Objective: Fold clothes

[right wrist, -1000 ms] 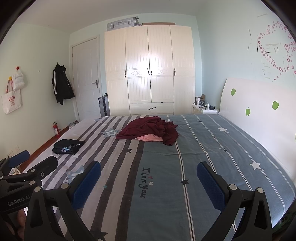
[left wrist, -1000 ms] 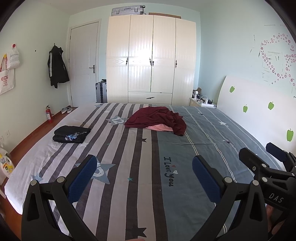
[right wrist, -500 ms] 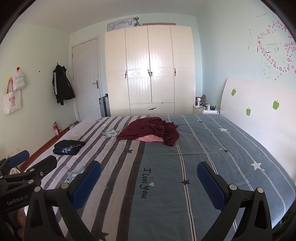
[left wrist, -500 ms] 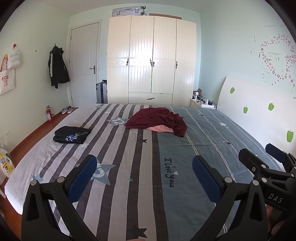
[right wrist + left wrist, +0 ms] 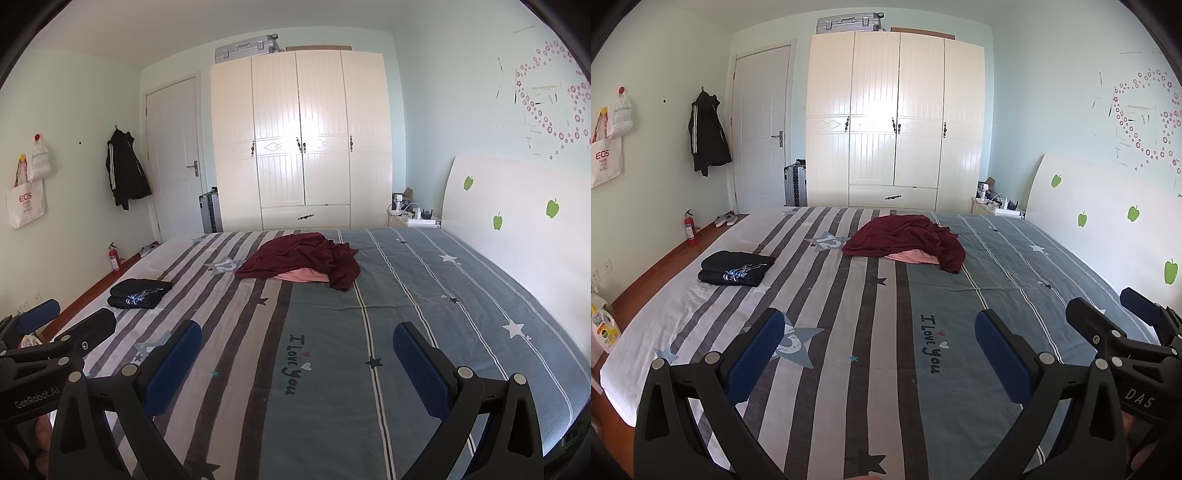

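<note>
Reaching for the crumpled maroon cloth garment [image 5: 905, 238] on the striped grey-and-blue bed [image 5: 1015, 266] could go wrong: it covers a pink garment [image 5: 912, 256], so a deep pinch may drag both. Left tool [image 5: 879, 347] and right tool [image 5: 297, 363] hover spread wide, empty, well short of it. A folded black garment [image 5: 737, 267] lies left of it; a cream wooden wardrobe [image 5: 894, 122] stands beyond.

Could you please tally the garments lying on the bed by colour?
Black, folded: 1
Maroon, crumpled: 1
Pink, mostly hidden under the maroon one: 1
Total: 3
</note>
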Tool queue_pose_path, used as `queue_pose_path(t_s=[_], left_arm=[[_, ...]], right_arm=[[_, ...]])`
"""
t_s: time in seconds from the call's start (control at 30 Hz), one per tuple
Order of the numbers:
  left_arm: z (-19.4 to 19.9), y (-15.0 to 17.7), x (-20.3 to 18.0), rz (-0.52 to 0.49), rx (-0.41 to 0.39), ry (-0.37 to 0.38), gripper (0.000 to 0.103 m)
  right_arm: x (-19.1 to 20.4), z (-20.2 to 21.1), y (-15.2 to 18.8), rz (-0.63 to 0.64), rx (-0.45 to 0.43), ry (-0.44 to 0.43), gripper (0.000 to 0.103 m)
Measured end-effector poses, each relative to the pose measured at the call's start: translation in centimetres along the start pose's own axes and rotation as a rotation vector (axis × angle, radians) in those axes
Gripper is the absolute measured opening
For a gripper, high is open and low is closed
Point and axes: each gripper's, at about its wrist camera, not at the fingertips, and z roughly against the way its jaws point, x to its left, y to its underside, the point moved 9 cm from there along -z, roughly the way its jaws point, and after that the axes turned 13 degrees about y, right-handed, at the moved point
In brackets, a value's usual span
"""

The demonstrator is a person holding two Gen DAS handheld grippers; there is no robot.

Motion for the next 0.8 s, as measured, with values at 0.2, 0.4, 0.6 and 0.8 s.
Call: queue_pose_path(t_s=[0.2, 0.4, 0.6, 0.8], left_arm=[[0.08, 0.05, 0.16, 0.004, -0.002, -0.001, 0.102], [0.08, 0.11, 0.06, 0.001, 0.0, 0.0, 0.102], [0.08, 0.13, 0.18, 0.006, -0.003, -0.004, 0.102], [0.18, 0.04, 0.18, 0.004, -0.005, -0.004, 0.102]], right_arm=[[-0.03, -0.08, 0.04, 0.0, 0.0, 0.001, 0.103], [0.14, -0.15, -0.02, 0.001, 0.001, 0.0, 0.103], [0.14, -0.22, 0.03, -0.002, 0.002, 0.001, 0.103], [0.29, -0.18, 0.08, -0.003, 0.002, 0.0, 0.103]])
